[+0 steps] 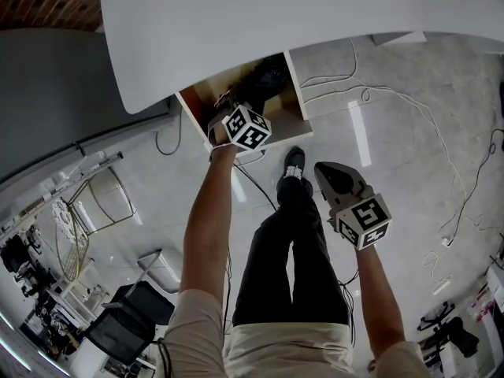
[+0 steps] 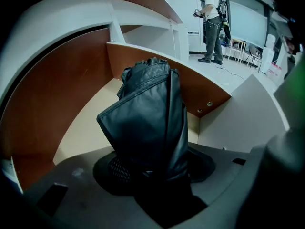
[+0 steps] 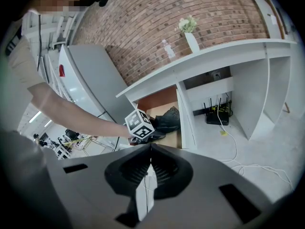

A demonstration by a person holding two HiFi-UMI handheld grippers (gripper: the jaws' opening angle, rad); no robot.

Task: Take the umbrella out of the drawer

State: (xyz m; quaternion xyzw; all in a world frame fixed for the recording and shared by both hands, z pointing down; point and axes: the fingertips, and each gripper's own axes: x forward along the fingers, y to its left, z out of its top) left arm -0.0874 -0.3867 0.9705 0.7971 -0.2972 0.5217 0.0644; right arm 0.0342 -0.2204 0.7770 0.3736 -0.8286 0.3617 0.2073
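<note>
Left tongs (image 2: 157,163) pinch the near end of the black folded umbrella (image 2: 150,113), with fabric bunched between the jaws. Right tongs (image 3: 151,146) are pressed together and empty, held over the floor (image 1: 378,132), well apart from the drawer (image 1: 297,93). Umbrella lies inside the open drawer and runs from the left tongs toward the far brown wall (image 2: 190,87). Drawer bottom is pale, inner walls brown, outer side white. Drawer sticks out from under the white tabletop (image 1: 276,22). In the head view the umbrella's far part sits right at the tabletop's edge. Loose cables (image 1: 409,109) trail over the floor beside the drawer. Farther off are a brick wall (image 3: 190,13), a vase with flowers (image 3: 189,30) on the tabletop, and another person (image 2: 212,23) standing across the room.
</note>
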